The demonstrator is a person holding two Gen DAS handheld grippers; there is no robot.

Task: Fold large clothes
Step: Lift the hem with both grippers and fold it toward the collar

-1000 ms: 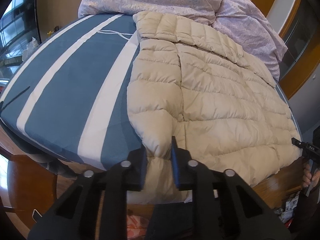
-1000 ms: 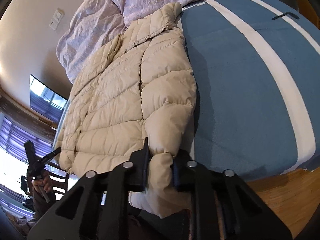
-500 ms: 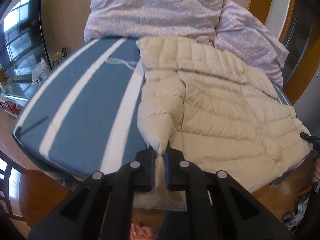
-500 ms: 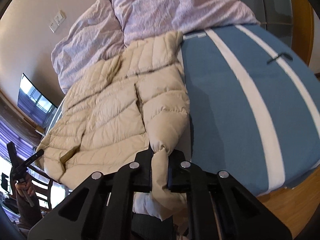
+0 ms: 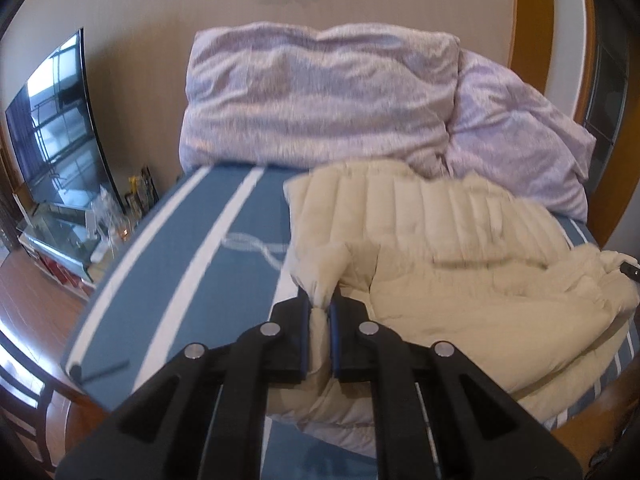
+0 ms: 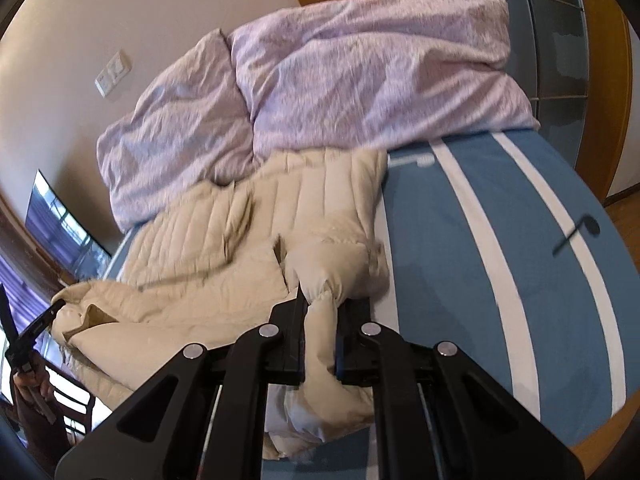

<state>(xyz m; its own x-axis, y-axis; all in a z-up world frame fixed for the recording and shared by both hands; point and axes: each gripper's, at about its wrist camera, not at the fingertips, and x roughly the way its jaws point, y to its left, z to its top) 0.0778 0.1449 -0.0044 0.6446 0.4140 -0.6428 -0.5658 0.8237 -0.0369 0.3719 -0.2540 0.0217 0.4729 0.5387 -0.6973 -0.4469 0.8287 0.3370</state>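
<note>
A cream quilted puffer jacket (image 5: 460,256) lies on a blue bed sheet with white stripes (image 5: 208,252). My left gripper (image 5: 320,308) is shut on the jacket's bottom hem at its left corner and holds it lifted, with fabric hanging below the jaws. My right gripper (image 6: 320,304) is shut on the hem at the other bottom corner of the jacket (image 6: 224,248), also lifted. The lower half of the jacket is bunched toward its collar end. The tip of the other gripper (image 6: 40,320) shows at the left edge of the right wrist view.
A lilac duvet and pillow (image 5: 320,100) are piled against the wall at the head of the bed, also seen in the right wrist view (image 6: 360,72). A TV (image 5: 56,120) and a low glass stand (image 5: 60,228) are to the left. Wooden bed edge and floor (image 6: 624,432) surround the mattress.
Both grippers have lifted the jacket's bottom hem and carried it forward toward the collar, so the flat jacket is now bunched and partly doubled over.
</note>
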